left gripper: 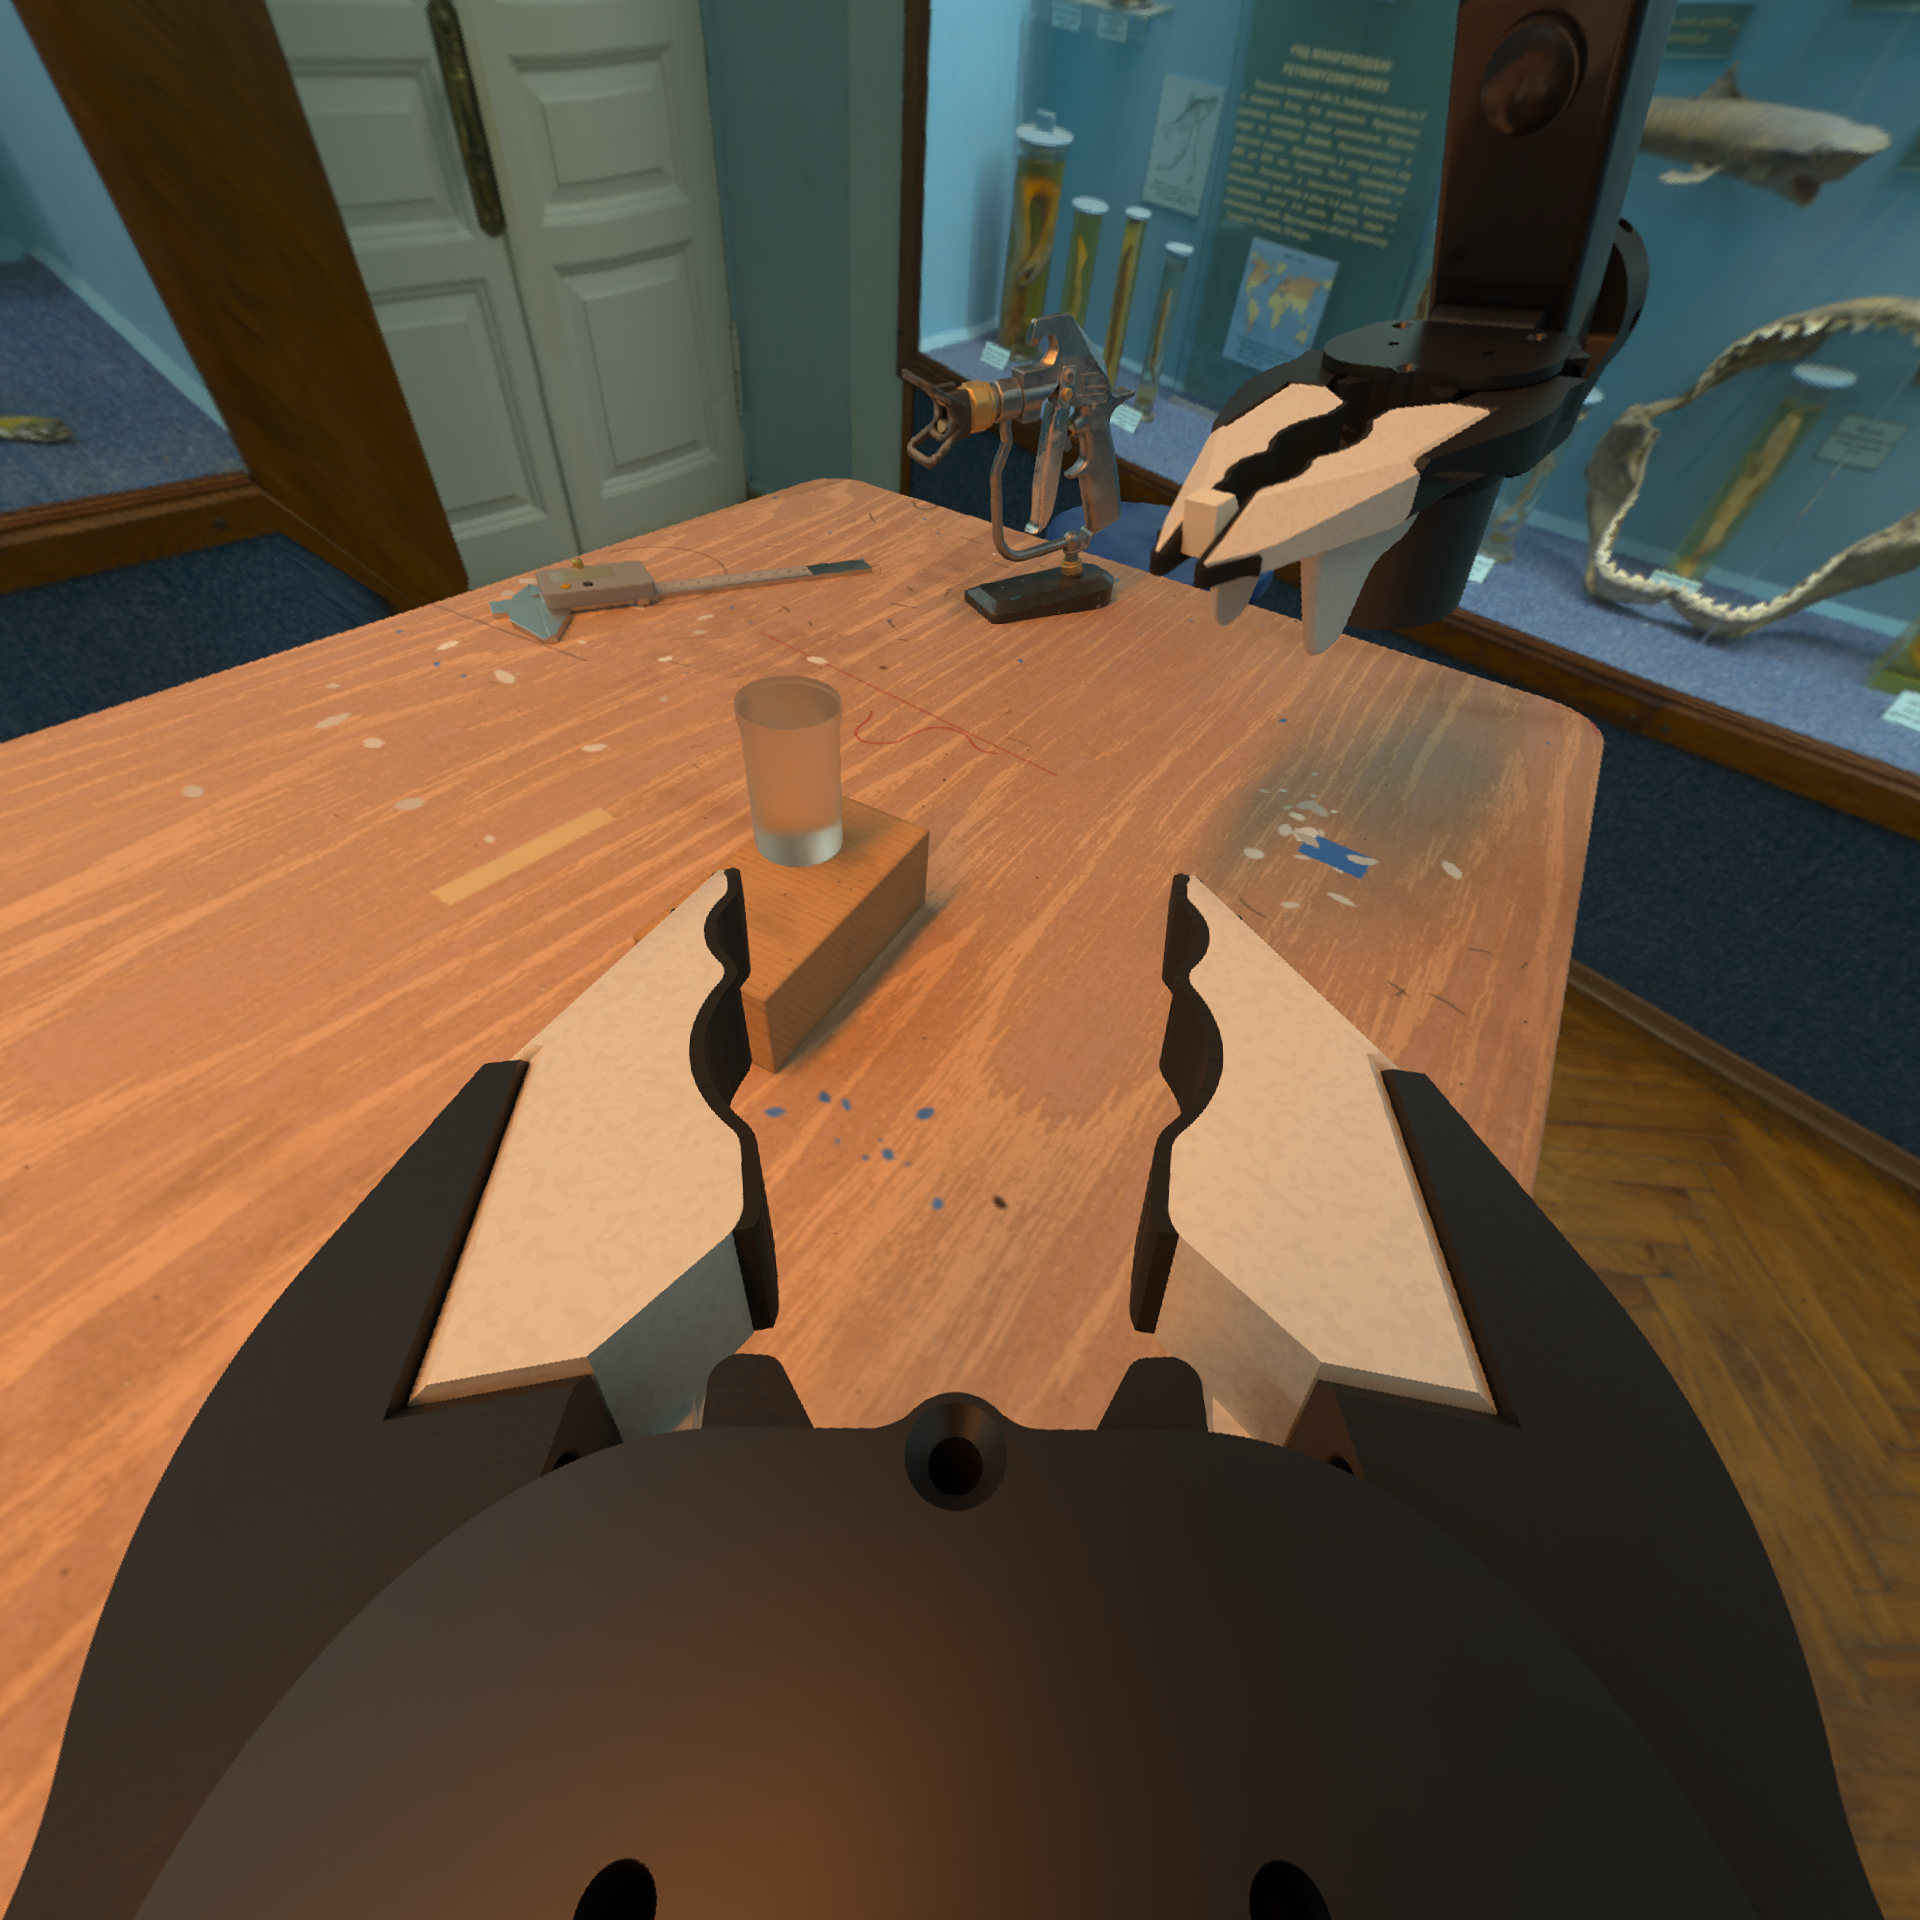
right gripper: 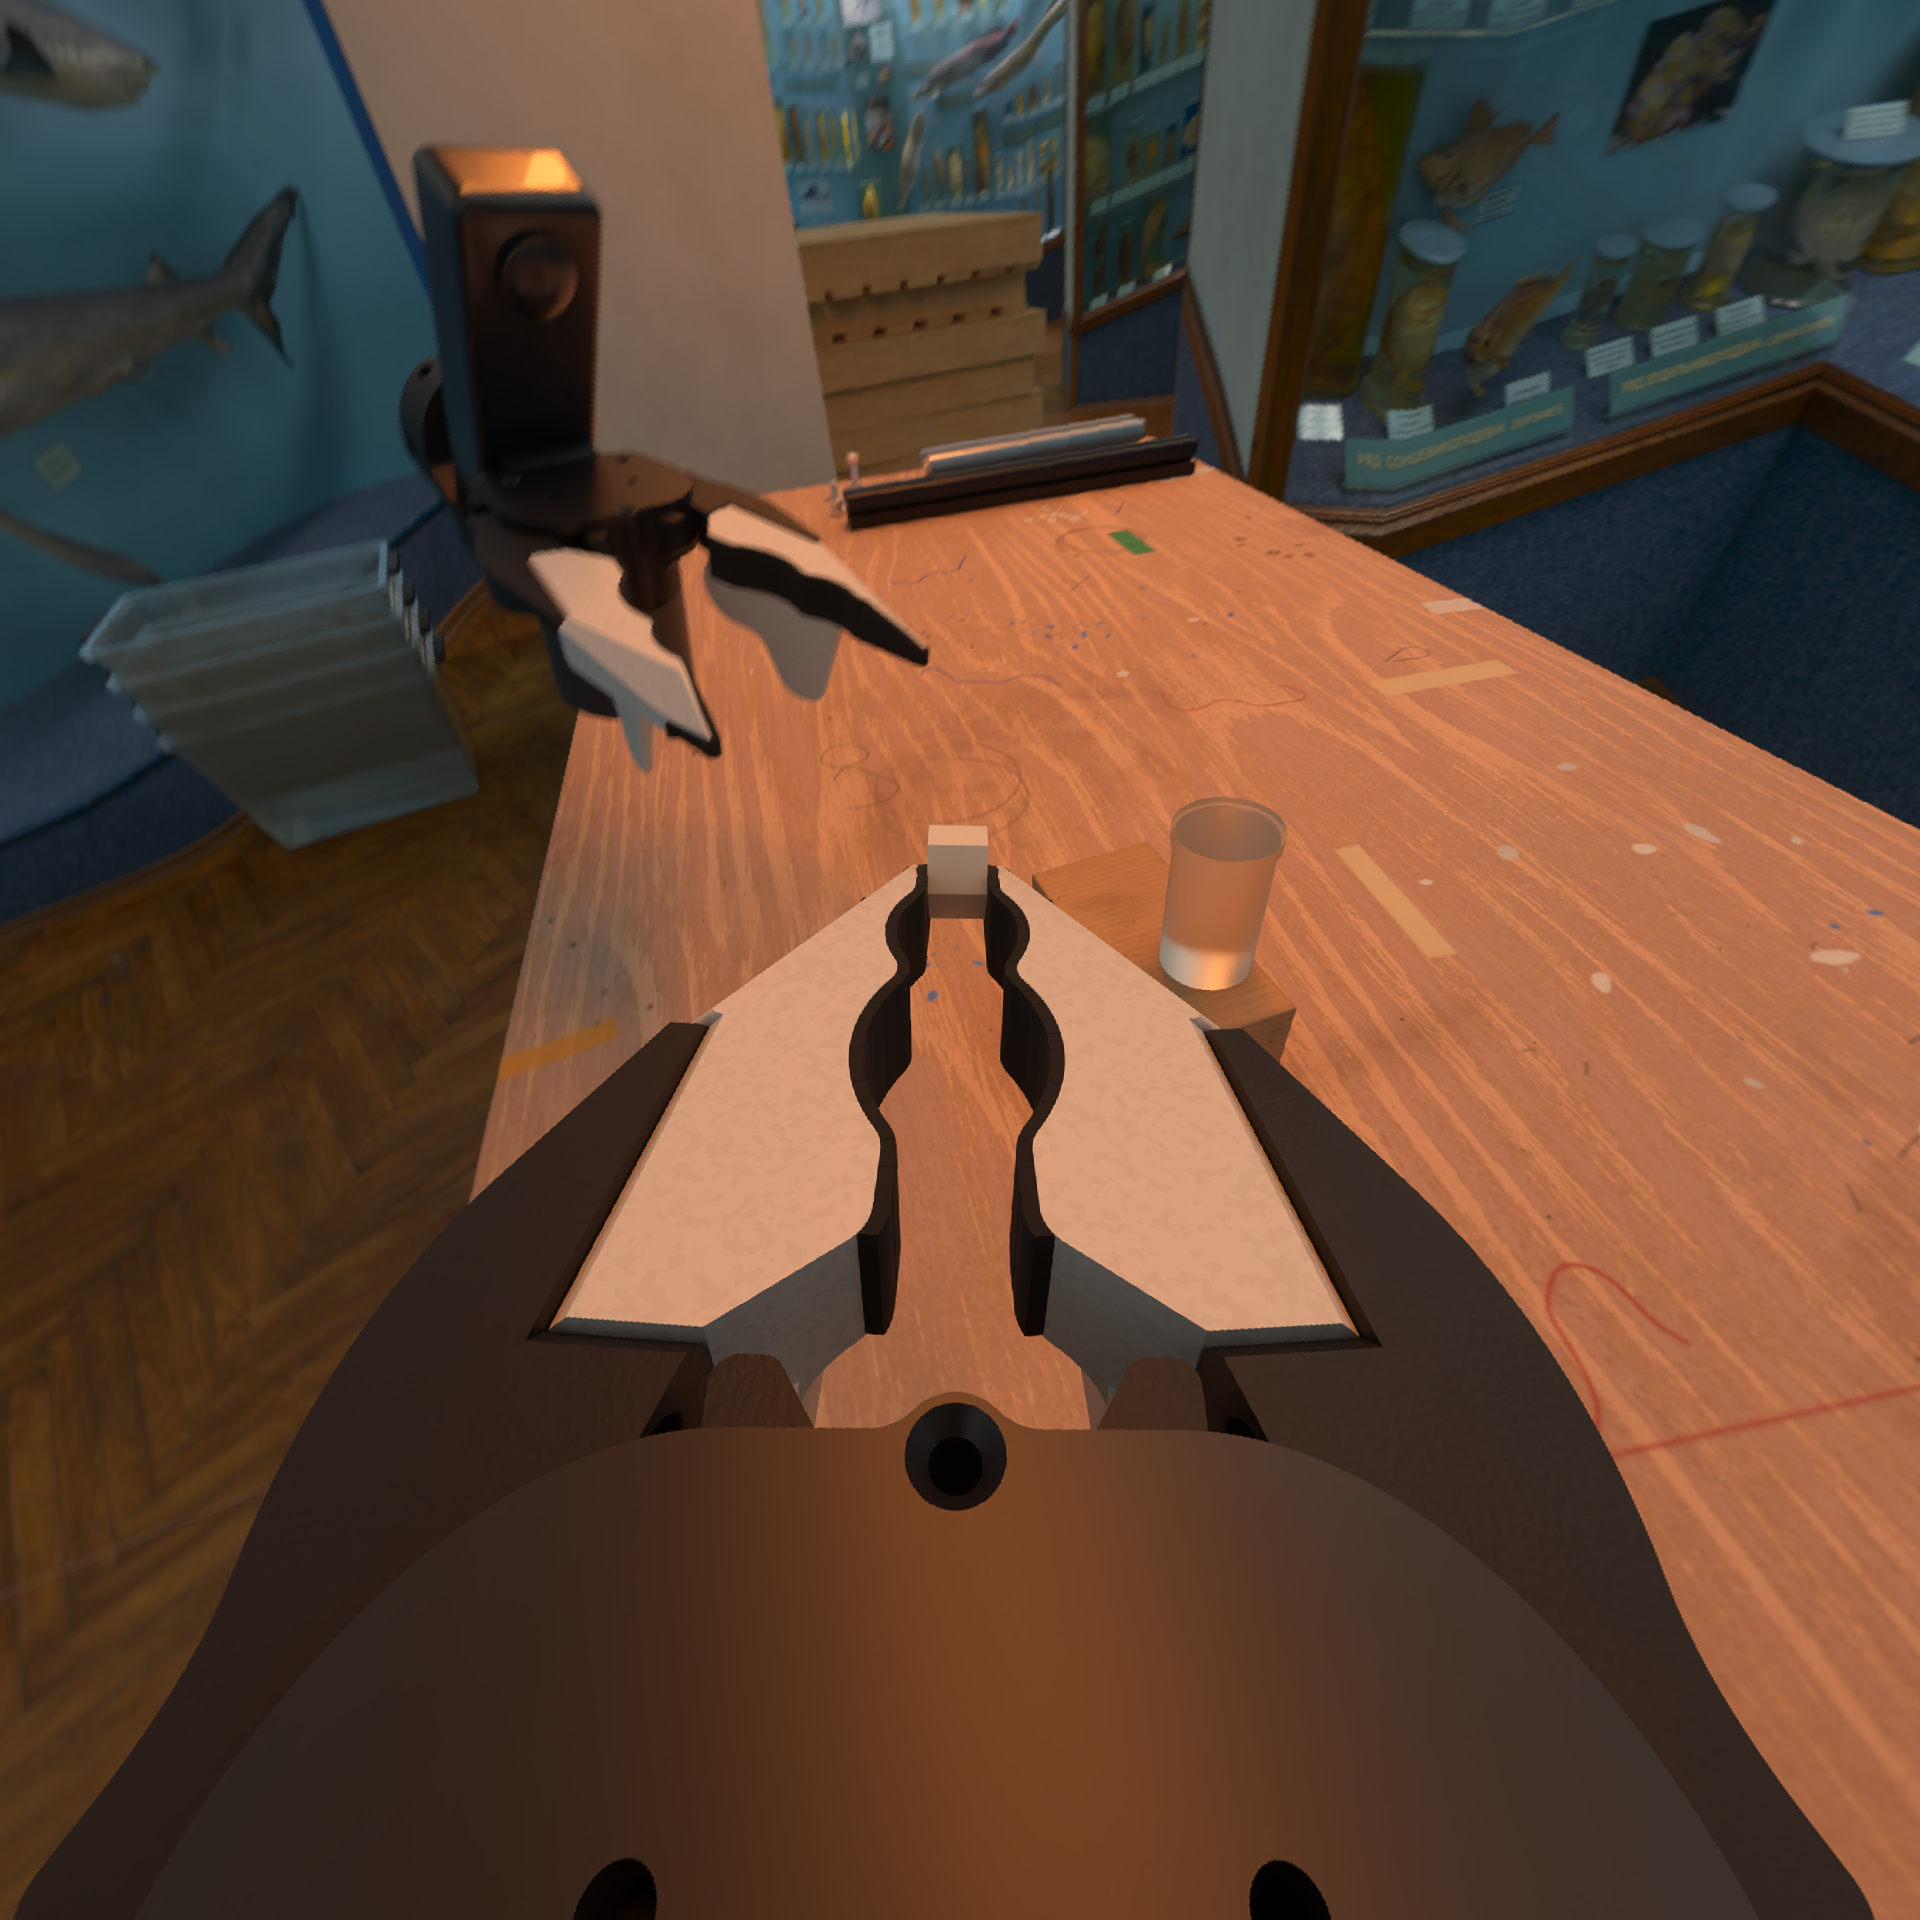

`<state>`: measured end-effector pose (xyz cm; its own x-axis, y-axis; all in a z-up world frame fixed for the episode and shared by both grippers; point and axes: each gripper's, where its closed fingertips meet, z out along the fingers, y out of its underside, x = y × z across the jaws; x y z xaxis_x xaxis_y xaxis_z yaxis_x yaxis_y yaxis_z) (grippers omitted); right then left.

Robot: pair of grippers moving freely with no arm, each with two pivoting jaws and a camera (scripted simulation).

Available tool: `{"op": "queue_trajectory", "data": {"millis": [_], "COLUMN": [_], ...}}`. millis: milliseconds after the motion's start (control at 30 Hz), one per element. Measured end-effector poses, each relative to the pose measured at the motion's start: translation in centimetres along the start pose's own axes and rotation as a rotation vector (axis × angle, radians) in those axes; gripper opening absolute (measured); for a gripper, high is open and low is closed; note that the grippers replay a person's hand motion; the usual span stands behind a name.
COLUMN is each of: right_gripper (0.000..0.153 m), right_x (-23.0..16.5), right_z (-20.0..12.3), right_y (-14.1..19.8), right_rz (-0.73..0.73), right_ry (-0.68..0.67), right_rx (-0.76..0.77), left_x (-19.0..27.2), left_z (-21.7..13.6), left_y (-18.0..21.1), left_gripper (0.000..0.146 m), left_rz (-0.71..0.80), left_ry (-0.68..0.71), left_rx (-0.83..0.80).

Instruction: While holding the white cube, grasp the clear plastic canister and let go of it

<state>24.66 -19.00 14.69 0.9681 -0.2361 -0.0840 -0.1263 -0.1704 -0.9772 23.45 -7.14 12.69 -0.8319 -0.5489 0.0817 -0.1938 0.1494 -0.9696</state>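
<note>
The clear plastic canister [left gripper: 790,771] stands upright on a wooden block [left gripper: 837,940] in the middle of the table. My left gripper [left gripper: 956,883] is open and empty, a little short of the block, with the canister ahead and to the left of its centre line. My right gripper [right gripper: 957,871] is shut on the small white cube [right gripper: 957,857] at its fingertips and holds it above the table. The canister [right gripper: 1218,894] and block [right gripper: 1107,883] lie just right of it. In the left wrist view the right gripper [left gripper: 1210,525] hovers far right with the cube [left gripper: 1208,512].
A spray gun on a dark base [left gripper: 1044,473] and a calliper [left gripper: 644,587] lie at the far end of the table [left gripper: 416,935]. A long dark rail [right gripper: 1023,478] lies at another end. Stacked clear trays [right gripper: 281,675] stand off the table. Display cases surround the room.
</note>
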Motion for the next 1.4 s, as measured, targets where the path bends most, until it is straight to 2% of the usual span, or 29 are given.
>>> {"op": "queue_trajectory", "data": {"millis": [133,233,367,467,533,633,767,900,967,1167,1400], "right_gripper": [0.009,0.009,0.009,0.009,0.009,0.009,0.009,0.009,0.009,0.009,0.009], "right_x": [-0.1,0.2,0.5,1.3,2.0,2.7,3.8,4.2,4.6,5.1,4.8], "right_z": [-0.1,-0.7,-2.6,-4.2,-5.1,-6.0,-6.0,-6.1,-6.3,-6.4,-5.2], "right_y": [-0.2,-1.5,-3.9,-5.1,-5.6,-5.6,-4.0,-3.5,-3.5,-2.7,-1.7], "right_rz": [-0.038,-0.063,-0.089,-0.086,-0.069,-0.032,0.0,0.035,0.054,0.069,0.071], "right_ry": [-0.065,-0.102,-0.168,-0.175,-0.165,-0.167,-0.125,-0.133,-0.127,-0.108,-0.131], "right_rx": [-0.014,0.011,0.055,0.112,0.159,0.219,0.185,0.22,0.237,0.219,0.156], "left_x": [-1.5,-3.1,-5.3,-5.3,-5.3,-5.2,-5.0,-4.9,-4.7,-5.6,-5.9], "left_z": [0.1,0.9,4.0,6.8,8.4,10.5,11.9,12.6,12.5,10.3,8.0], "left_y": [-0.6,-0.9,0.2,0.4,0.0,0.3,1.3,1.2,1.4,1.9,2.4], "left_gripper": [0.083,0.087,0.102,0.102,0.096,0.084,0.075,0.054,0.035,0.034,0.034], "left_rz": [0.035,0.062,0.102,0.036,0.001,0.041,0.075,0.077,0.105,0.124,0.078], "left_ry": [0.044,0.095,0.198,0.327,0.377,0.409,0.46,0.464,0.478,0.393,0.364], "left_rx": [0.025,0.043,0.002,0.015,0.047,0.029,-0.043,-0.05,-0.057,-0.102,-0.103]}}
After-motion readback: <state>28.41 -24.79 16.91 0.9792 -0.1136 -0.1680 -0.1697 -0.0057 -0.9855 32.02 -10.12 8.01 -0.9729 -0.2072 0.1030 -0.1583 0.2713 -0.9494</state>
